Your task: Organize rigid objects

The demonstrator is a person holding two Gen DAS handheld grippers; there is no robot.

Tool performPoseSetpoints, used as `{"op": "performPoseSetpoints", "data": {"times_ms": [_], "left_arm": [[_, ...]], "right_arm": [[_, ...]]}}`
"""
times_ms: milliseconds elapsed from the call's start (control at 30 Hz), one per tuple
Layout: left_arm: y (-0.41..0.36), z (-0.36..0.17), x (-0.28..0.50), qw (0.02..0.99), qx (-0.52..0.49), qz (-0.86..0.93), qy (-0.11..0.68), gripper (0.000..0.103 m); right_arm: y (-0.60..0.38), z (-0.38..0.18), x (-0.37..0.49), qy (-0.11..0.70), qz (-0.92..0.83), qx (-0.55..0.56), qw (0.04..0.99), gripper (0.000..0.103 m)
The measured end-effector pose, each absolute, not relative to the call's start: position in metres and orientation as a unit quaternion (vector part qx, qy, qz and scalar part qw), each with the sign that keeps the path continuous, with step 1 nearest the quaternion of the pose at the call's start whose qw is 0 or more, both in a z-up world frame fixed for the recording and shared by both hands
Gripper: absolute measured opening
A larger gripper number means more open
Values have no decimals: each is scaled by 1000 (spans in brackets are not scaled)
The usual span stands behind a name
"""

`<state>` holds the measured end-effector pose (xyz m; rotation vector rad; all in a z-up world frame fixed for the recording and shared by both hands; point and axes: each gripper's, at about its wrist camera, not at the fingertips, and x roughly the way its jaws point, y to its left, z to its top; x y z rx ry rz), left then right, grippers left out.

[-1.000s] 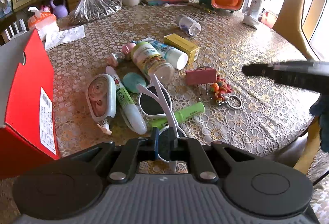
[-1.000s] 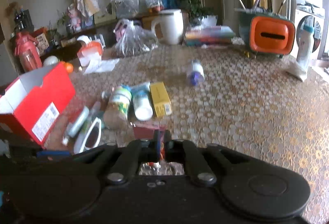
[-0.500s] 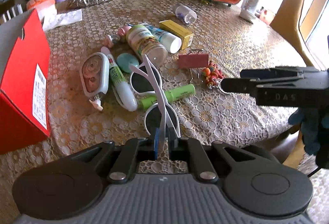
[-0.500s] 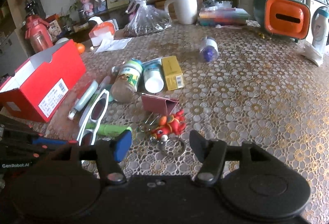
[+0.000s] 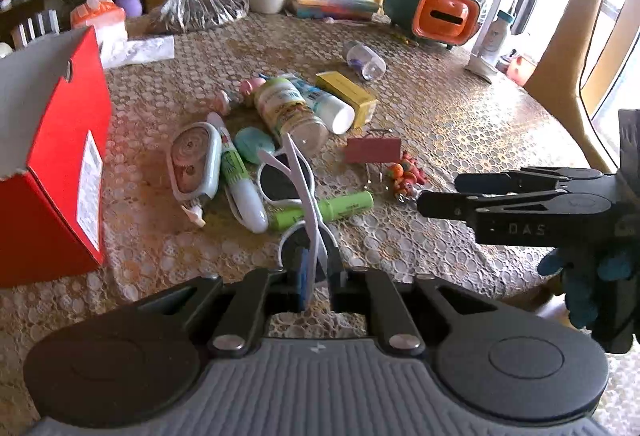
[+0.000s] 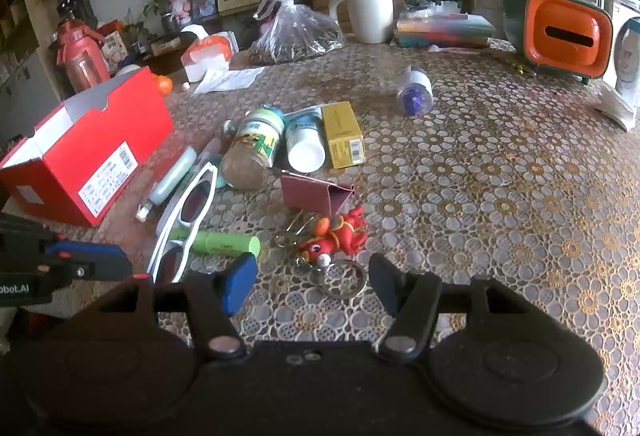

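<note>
Left wrist view: the left gripper (image 5: 316,276) has its fingers narrow, just eased apart around the arm of the white plastic sunglasses (image 5: 298,192), which slant from 12 o'clock down into the gap; whether the pads still press cannot be told. The risk, as it looks, is that the thin arm slips free or drags the green cylindrical marker (image 5: 324,210) touching the frame, short of the red cardboard box (image 5: 60,156) at 9 o'clock on the lace-covered counter (image 5: 460,124). In the right wrist view the right gripper (image 6: 312,278) has just opened wide and empty; the red crab-shaped keychain (image 6: 334,234) lies at 12 o'clock, its metal ring between the fingers, which may snag the maroon binder clip (image 6: 316,192) beside it.
</note>
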<state>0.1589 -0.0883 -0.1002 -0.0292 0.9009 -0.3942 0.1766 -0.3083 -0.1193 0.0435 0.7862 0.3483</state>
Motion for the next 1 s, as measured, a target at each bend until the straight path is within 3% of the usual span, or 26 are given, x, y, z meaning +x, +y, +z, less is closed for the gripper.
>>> {"op": "performPoseSetpoints", "data": {"times_ms": [67,1000], "left_arm": [[-88,-102,160,881,-18,-189,433,103],[-125,-143,183,874,61,-135,463,103]], "right_arm": [[-307,-120,178,383,167,15,908,64],[-289,-140,211,387,150,-35,909,64]]}}
